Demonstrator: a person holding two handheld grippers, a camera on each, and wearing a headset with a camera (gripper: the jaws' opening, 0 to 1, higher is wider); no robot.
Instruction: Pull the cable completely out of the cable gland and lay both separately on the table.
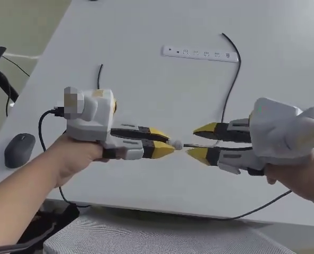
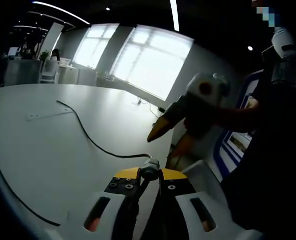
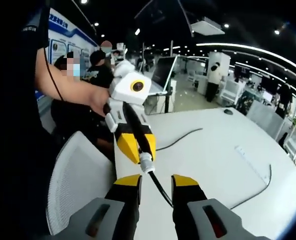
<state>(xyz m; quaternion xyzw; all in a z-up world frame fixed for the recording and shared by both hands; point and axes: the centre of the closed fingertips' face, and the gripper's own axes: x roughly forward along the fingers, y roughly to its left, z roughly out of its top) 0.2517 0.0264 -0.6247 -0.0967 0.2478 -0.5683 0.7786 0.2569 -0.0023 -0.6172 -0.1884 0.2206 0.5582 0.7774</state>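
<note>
**A:** How will the cable gland take a pull?

**B:** It's a small, pale, rounded fitting that looks like hard plastic, so probably light and a little slick. The left claw is clenched on it at the very tips and holds it in the air over the near edge of the worktop. I'd call that hold adequate, though such a short round body could twist out.

**A:** And the cable?

**B:** Thin, black and limp. It leaves the gland and passes between the jaws of the right claw, which stand apart and grip nothing. Its far length seems to trail across the worktop toward the far edge, but I can't follow it the whole way.

**A:** Where should it be taken hold of?

**B:** Just beside the gland, on the short run between the two claws. A soft cable gripped far off would likely bend and slip. Gripped close in, the pull runs straight along the gland's bore. The seal inside may drag, so I'd expect it to need a firm pinch.
</note>
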